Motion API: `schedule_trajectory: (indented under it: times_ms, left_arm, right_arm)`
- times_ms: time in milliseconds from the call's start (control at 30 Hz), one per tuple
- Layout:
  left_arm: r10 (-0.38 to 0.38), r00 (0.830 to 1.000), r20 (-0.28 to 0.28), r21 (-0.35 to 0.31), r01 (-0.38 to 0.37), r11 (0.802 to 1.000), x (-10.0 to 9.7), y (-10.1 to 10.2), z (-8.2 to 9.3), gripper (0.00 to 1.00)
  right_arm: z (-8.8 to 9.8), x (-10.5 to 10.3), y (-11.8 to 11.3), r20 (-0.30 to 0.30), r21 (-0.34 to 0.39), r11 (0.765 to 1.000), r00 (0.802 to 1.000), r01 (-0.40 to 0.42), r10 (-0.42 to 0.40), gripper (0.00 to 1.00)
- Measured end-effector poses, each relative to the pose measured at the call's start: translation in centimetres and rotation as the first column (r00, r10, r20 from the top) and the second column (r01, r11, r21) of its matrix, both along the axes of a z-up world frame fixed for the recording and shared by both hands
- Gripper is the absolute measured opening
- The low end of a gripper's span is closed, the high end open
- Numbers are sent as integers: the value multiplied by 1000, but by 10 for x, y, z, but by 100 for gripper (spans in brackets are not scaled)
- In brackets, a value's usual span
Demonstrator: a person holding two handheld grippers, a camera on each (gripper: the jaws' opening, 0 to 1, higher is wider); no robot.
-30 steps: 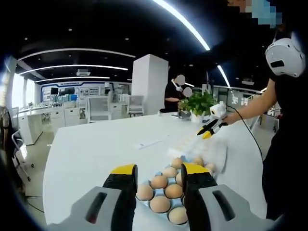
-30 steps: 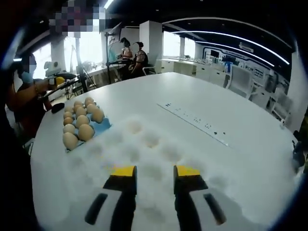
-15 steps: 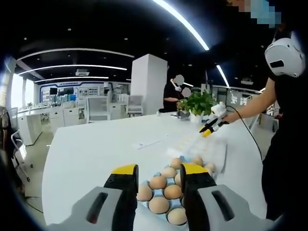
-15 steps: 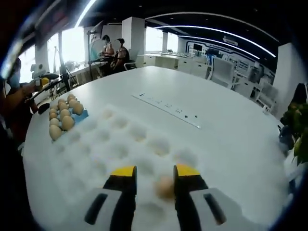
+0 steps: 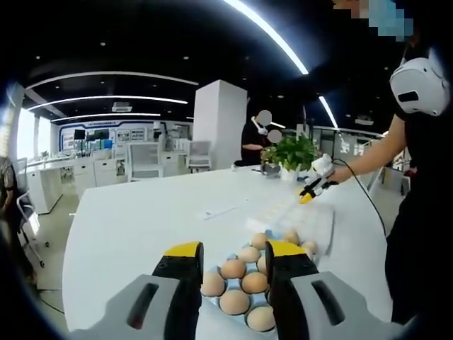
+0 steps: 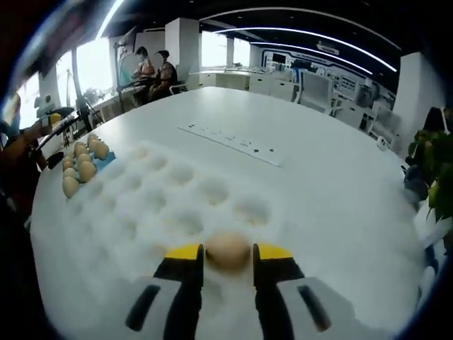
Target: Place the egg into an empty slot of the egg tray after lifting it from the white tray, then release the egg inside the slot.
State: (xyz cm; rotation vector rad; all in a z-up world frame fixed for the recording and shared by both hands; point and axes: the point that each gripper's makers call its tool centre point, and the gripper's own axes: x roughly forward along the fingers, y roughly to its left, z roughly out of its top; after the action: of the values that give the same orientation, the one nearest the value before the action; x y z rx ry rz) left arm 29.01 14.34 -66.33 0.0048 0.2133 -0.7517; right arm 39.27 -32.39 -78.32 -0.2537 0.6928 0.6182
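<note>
A: What's nearest in the right gripper view?
B: The right gripper (image 6: 228, 252), its yellow-tipped jaws on either side of an egg (image 6: 227, 251) and touching it, so it is grasping the egg. The egg sits over the near part of the white tray (image 6: 170, 202), whose dimples spread away across the table (image 6: 333, 184).
A: And farther out?
B: To the left, a blue egg tray (image 6: 106, 160) with brown eggs (image 6: 86, 170), at the white tray's far corner. Beyond it a power strip (image 6: 230, 142) lies flat on the table, then a plant (image 6: 435, 166) at the right edge.
A: The left gripper view?
B: The left gripper (image 5: 233, 253) hangs with jaws apart, nothing between them, above the egg tray (image 5: 216, 269) and its eggs (image 5: 235, 301). Past that lies the white tray (image 5: 308, 216), with the right gripper (image 5: 311, 191) down at its far end, held by a person's hand (image 5: 341, 172). The plant (image 5: 291, 151) stands behind.
</note>
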Motion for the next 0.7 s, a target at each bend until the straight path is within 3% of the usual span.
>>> schedule_trajectory:
  times_ms: [267,400,700]
  left_arm:
    - [1,1000,-2,5,-1,1000,-2,1,0,35]
    - [8,1000,-3,7,-8,1000,-1,3,0,36]
    - [8,1000,-13,13,-7,1000,-2,3,-3,36]
  right_arm:
    - [-2,1,-1,15,42,999,1000,14,-15,27]
    - [-2,1,0,45,25,1000,999,-8,7,27]
    - [2,3,2,38,42,999,999,33,-35,23]
